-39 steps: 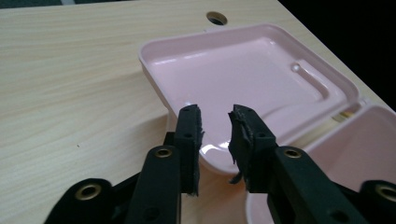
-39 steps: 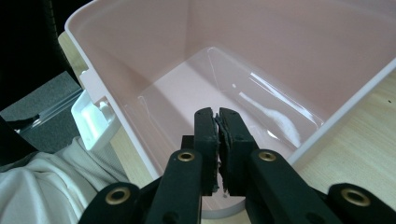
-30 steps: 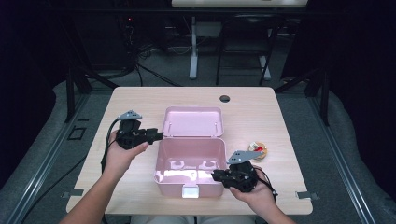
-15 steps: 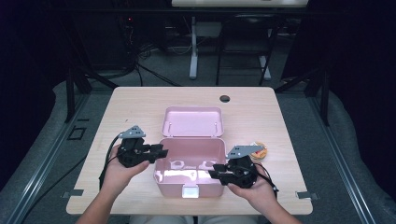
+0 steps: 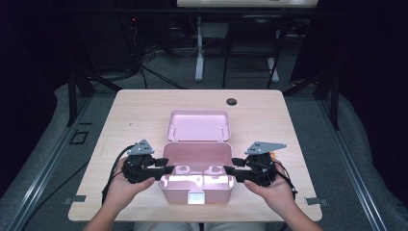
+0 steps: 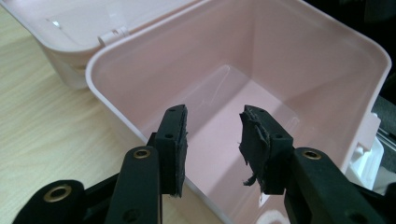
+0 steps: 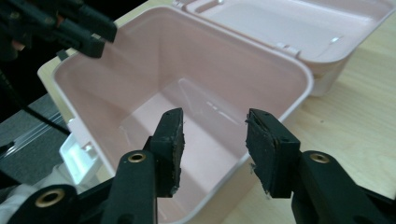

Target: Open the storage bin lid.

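The pink box (image 5: 197, 175) sits open near the front edge of the desk (image 5: 134, 110), its lid (image 5: 198, 125) thrown back flat behind it on the hinges, and its deep tub holds nothing: the left gripper view and the right gripper view both look down onto a bare pink floor and bare walls. Compared with a second ago, both hands have closed in on the box. The left gripper (image 5: 161, 167) has dropped from beside the lid to the box's left wall, and the right gripper (image 5: 231, 168) has come up to the right wall. The right jaws have just been opening and now stand apart with nothing between them, poised over the right rim. The left jaws have also just been opening a little and stand apart, empty, over the left rim. That suggests the box is about to be taken from both sides, or filled, though neither pair of pads presses on it yet. A small orange-and-white thing (image 5: 274, 155) peeps out behind the right gripper, too hidden to name. Behind the lid, a dark round hole (image 5: 231, 101) marks the desk's far edge.
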Tool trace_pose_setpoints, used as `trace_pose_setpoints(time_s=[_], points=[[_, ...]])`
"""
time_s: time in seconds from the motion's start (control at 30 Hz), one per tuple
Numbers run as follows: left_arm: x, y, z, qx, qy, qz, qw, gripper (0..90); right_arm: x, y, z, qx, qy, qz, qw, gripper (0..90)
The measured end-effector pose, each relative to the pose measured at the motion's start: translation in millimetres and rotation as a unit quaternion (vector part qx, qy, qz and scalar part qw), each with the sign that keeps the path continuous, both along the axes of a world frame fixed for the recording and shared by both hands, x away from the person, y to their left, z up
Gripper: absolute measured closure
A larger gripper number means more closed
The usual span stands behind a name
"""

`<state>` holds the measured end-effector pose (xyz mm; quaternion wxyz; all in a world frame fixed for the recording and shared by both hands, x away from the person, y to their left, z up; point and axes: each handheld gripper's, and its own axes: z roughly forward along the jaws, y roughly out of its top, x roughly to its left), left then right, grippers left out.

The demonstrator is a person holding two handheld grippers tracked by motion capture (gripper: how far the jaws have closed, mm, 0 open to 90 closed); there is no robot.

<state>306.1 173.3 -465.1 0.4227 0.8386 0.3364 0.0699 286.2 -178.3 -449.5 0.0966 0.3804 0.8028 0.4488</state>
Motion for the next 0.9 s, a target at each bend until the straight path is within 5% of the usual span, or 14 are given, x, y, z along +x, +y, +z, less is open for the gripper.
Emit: trace_pose_setpoints(time_s=[0.2,0.9], points=[[-2.5,0.3,0.7,-0.013,0.002,-0.006,0.9999,54.3,9.9,-7.8,0.5,-0.012,-0.002,-0.006,0.9999,50.5],[-17.1,-10.5,-7.8,0.023,-0.003,-0.035,0.9991,55.4,42.1,-24.0,-2.4,-0.077,0.037,-0.052,0.995,35.6]])
